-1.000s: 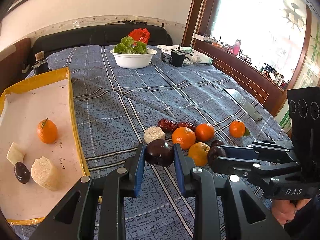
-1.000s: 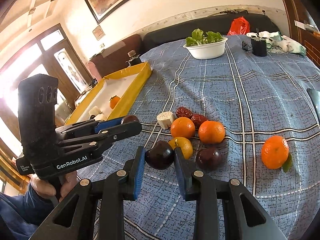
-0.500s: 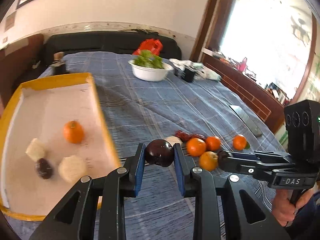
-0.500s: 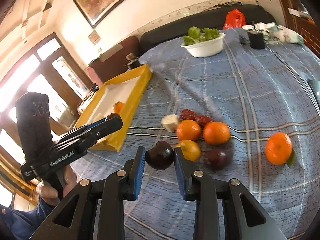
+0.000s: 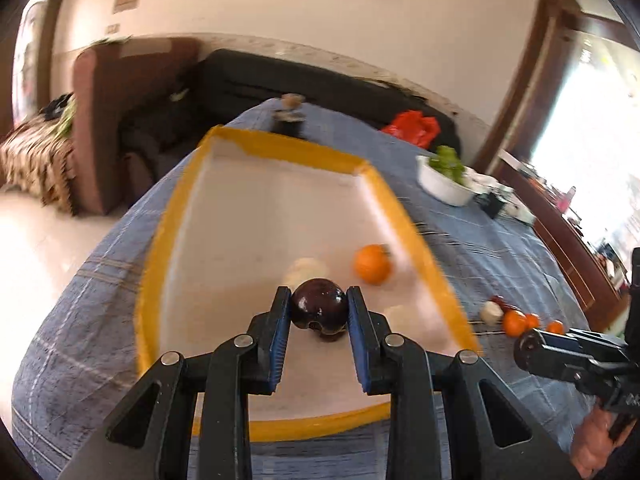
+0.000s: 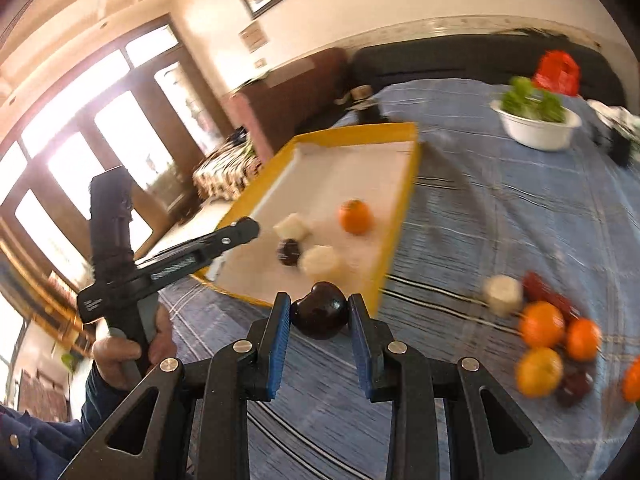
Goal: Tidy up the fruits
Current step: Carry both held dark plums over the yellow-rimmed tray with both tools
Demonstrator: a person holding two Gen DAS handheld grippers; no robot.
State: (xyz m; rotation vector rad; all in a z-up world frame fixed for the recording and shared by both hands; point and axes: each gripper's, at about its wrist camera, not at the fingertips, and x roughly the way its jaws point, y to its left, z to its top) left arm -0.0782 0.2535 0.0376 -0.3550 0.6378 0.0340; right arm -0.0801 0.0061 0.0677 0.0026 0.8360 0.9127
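Note:
My left gripper (image 5: 319,314) is shut on a dark purple plum (image 5: 319,309) and holds it over the near part of the yellow-rimmed tray (image 5: 416,240). The tray holds an orange (image 5: 372,263), white round pieces (image 5: 306,270) and, in the right wrist view, a dark fruit (image 6: 289,251). My right gripper (image 6: 320,316) is shut on another dark plum (image 6: 320,314) above the blue cloth, just short of the tray's corner (image 6: 378,292). The left gripper also shows in the right wrist view (image 6: 244,228). Loose oranges (image 6: 542,324) lie to the right.
A white bowl of greens (image 6: 536,126) stands far back on the blue checked cloth (image 6: 500,208), with a red bag (image 6: 558,72) behind it. A white piece (image 6: 502,292) and dark red fruits (image 6: 536,284) lie by the loose oranges. A black sofa lies beyond.
Both grippers have swung left with their plums. The left one has gone from above the cloth to over the tray; the right one has come close to the tray's corner.

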